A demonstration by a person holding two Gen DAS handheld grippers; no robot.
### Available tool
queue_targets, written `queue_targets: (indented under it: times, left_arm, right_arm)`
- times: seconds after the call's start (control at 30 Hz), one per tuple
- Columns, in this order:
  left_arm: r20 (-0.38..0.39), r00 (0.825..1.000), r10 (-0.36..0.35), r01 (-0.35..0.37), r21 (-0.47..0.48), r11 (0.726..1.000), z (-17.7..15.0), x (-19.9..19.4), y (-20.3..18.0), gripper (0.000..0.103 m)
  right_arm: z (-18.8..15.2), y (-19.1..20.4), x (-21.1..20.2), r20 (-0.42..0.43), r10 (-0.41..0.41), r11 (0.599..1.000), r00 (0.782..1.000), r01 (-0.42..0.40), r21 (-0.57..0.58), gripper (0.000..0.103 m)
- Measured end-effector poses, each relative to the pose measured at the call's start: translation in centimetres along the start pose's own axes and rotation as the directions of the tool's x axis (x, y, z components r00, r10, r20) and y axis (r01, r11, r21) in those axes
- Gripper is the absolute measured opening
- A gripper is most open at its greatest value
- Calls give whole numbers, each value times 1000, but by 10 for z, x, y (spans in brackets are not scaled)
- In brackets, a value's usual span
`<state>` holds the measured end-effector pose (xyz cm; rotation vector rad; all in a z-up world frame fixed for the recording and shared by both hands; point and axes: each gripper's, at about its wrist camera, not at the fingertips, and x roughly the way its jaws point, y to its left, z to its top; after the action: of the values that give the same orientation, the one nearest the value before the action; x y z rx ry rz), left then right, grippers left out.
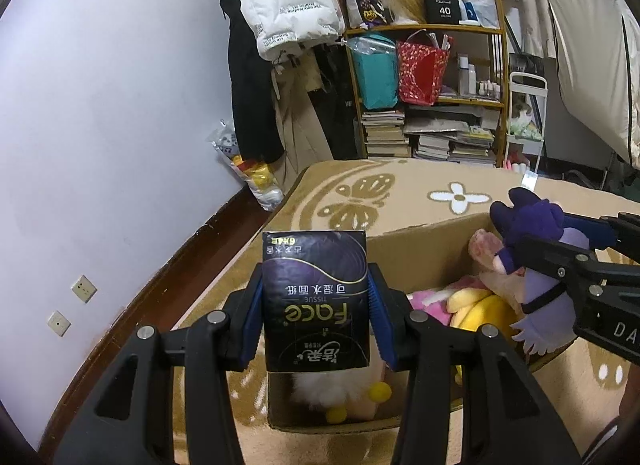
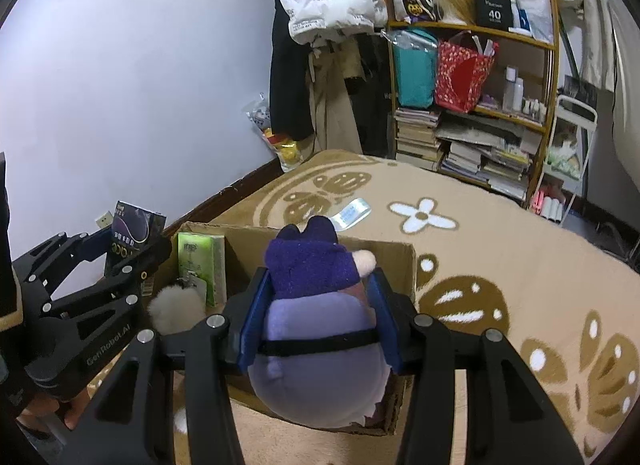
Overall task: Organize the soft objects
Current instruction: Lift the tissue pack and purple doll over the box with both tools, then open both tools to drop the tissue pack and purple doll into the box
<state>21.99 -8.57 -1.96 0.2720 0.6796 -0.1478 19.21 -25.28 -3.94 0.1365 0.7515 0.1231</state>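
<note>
Home bedroom: cluttered bookshelf (image 1: 428, 77), hanging coats (image 1: 280, 13), rug (image 2: 480, 233)

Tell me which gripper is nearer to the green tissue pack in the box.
Left. The left gripper, holding a black tissue pack, is just beside the green pack. The right gripper, holding a purple plush, is farther along the box.

Box (image 1: 420, 261) contents partly hidden; plush-blocked

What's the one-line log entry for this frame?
left gripper: shut on tissue pack | right gripper: shut on purple plush | both above cardboard box
</note>
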Motion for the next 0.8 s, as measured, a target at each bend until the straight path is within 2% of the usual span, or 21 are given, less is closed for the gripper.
queue_targets:
  times: [0.33,0.67,0.8]
  left_arm:
    - [-33,999,-38,38,-22,999,-5,13,3,46]
    - [-54,995,-81,79,-35,996,-8,16,1,46]
    - [-38,996,-79,78,-26,997,-8,11,-1,60]
  right_arm:
    - [-10,2,16,-34,24,1000,999,-24,19,52]
    - [-13,-2,15,-28,58,996,998,-56,64,54]
    - [-11,-1,10,0,62,995,998,-62,74,54]
